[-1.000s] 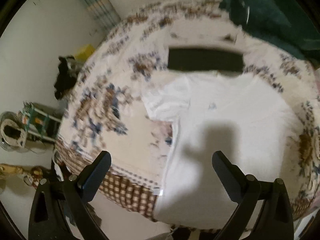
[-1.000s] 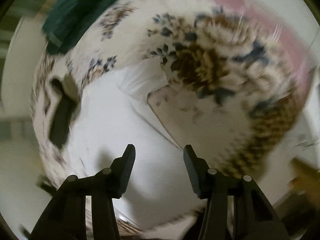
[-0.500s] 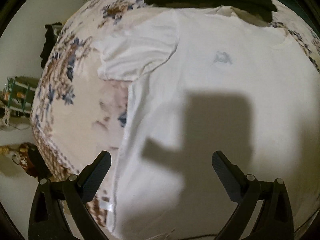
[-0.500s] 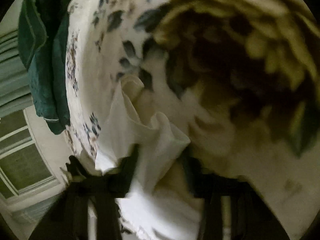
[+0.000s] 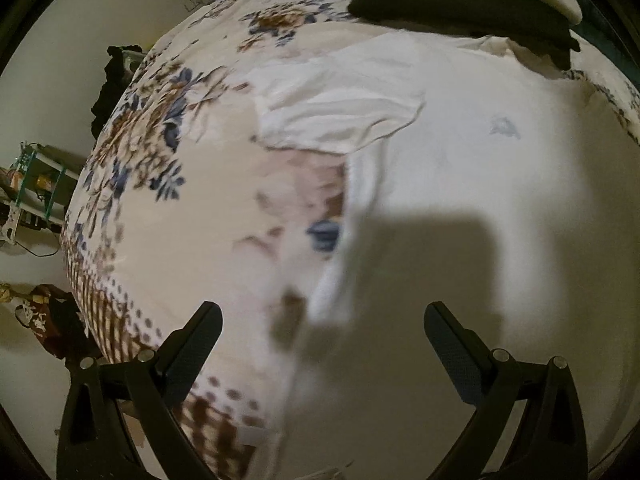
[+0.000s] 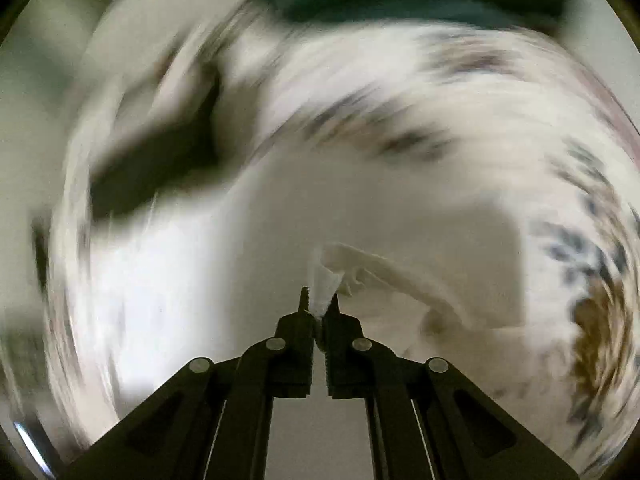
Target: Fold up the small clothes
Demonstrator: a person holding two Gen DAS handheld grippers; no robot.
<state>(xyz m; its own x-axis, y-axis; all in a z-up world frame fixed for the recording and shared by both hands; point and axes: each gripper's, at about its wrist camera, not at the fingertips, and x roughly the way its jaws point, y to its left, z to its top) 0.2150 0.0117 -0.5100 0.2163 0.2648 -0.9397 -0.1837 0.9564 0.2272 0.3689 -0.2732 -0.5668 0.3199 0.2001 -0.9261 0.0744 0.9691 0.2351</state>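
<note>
the white t-shirt point(image 5: 480, 184) lies spread on the floral bedspread point(image 5: 168, 184). the right gripper point(image 6: 320, 304) is clamped on a bunched sleeve edge; the left gripper point(image 5: 322, 322) hangs above the shirt's side edge, jaws wide apart.

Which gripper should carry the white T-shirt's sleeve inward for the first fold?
Right. The right gripper is already shut on a bunch of the white T-shirt, so it can likely carry that fabric over. The left gripper hangs open above the shirt's side edge, gripping nothing.
</note>
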